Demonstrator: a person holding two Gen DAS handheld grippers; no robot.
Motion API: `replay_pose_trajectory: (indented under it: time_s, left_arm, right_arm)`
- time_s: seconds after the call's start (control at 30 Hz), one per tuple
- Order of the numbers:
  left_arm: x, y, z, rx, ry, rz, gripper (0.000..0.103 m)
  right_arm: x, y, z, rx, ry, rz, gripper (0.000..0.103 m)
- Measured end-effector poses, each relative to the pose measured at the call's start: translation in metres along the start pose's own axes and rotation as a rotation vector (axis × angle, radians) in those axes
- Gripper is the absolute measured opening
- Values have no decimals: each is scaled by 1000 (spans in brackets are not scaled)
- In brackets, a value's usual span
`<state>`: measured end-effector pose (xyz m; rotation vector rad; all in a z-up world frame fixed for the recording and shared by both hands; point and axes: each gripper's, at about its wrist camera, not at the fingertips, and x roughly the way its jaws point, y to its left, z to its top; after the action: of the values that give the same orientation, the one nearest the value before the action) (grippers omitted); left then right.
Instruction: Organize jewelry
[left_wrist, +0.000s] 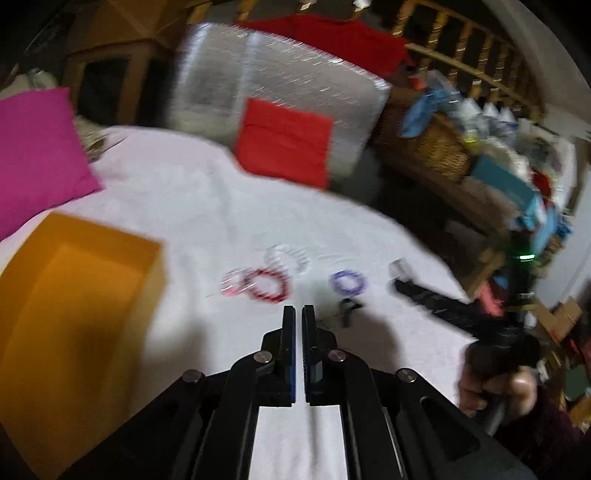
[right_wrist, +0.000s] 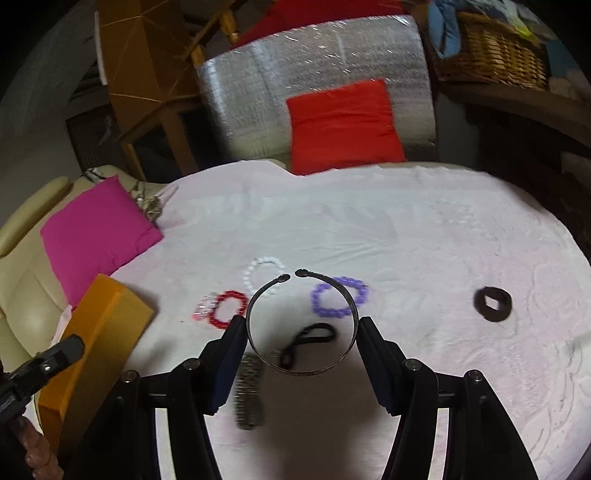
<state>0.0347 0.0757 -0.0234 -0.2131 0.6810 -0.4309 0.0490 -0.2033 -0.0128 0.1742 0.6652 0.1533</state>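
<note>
**Bangle lifted, beads yet to be sorted**

Jewelry lies scattered on a pale pink cloth (right_wrist: 424, 229) covering the surface as the right hand-held gripper (right_wrist: 302, 334) pinches an open metal bangle (right_wrist: 258, 299) by its sides, held above the cloth. The left hand-held gripper (left_wrist: 299, 314) hovers with its fingers pressed nearly together and nothing between them. An orange box (left_wrist: 77, 314) stands at the left edge, and what can be seen of its inside looks bare, so the sorting appears barely begun. Left on the cloth near the middle are a red bead bracelet (right_wrist: 227, 314), a white bead bracelet (right_wrist: 264, 275) and a purple bead bracelet (right_wrist: 338, 297), close together; a thin black hair tie (right_wrist: 308, 343) and a blurred silvery piece (right_wrist: 249, 395) sit toward the near edge. A thick black scrunchie (right_wrist: 493, 304) rests well apart, toward the right edge.
</note>
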Motion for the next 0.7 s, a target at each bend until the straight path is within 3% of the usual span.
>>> replay_pose_trajectory:
  time_s: [0.03, 0.1, 0.17, 0.3, 0.43, 0.57, 0.7]
  left_arm:
    - [3, 3, -1, -10, 36, -5, 12]
    - [9, -1, -6, -26, 84, -34, 36]
    - [16, -20, -14, 12, 110, -60, 43]
    - [46, -57, -33, 63, 198, -96, 44]
    - [90, -76, -46, 69, 281, -56, 44]
    - [125, -71, -50, 30, 319, 26, 44]
    - [139, -66, -45, 0, 282, 18, 39]
  right_arm:
    - [-5, 0, 1, 29, -10, 17, 64]
    - [-12, -3, 3, 52, -25, 10, 64]
    - [-20, -11, 4, 62, -48, -19, 64]
    - [-21, -37, -1, 132, -36, -69, 64]
    - [-26, -58, -1, 152, -39, -82, 64]
    - [-31, -79, 0, 199, -35, -50, 64]
    - [-34, -90, -1, 206, -25, -35, 64]
